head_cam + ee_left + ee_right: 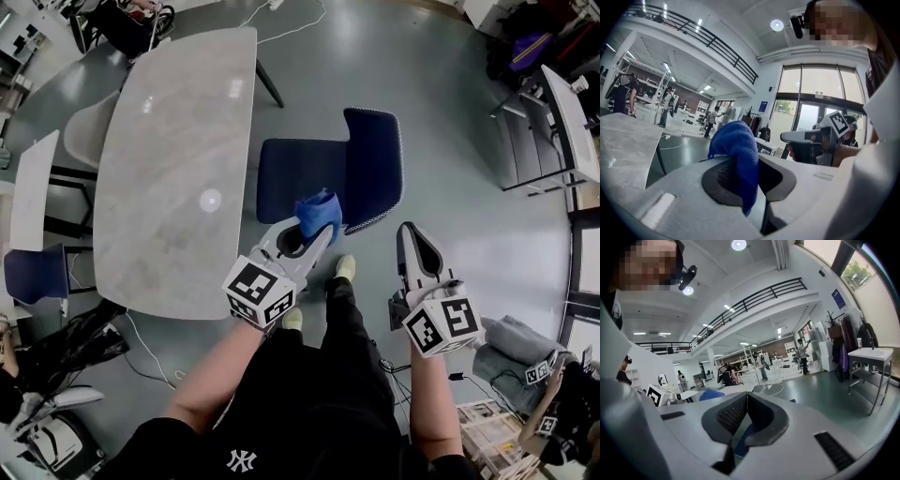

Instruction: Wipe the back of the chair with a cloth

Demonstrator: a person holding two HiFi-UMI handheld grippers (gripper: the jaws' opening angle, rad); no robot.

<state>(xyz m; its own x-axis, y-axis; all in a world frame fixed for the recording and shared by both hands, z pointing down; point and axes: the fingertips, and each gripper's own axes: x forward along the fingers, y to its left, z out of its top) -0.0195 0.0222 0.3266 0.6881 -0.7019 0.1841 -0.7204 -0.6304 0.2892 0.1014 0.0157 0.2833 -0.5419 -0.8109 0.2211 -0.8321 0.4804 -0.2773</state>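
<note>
A dark blue chair stands just in front of me, its seat [295, 178] towards the table and its back [375, 169] on the right. A blue cloth [319, 212] bunches out of my left gripper [316, 229], which is shut on it just at the chair's near edge. In the left gripper view the cloth [738, 154] hangs over the jaws of the left gripper [742, 166]. My right gripper [410, 231] is shut with nothing in it, over the floor to the right of the chair. In its own view the right gripper [745, 398] has its pads meeting.
A long grey marble table [178, 159] lies left of the chair. A white chair [89, 127] and another blue chair [33, 272] stand beyond it. A grey metal stand [553, 122] is at the far right. Cables cross the floor; a seated person [548, 412] is at the lower right.
</note>
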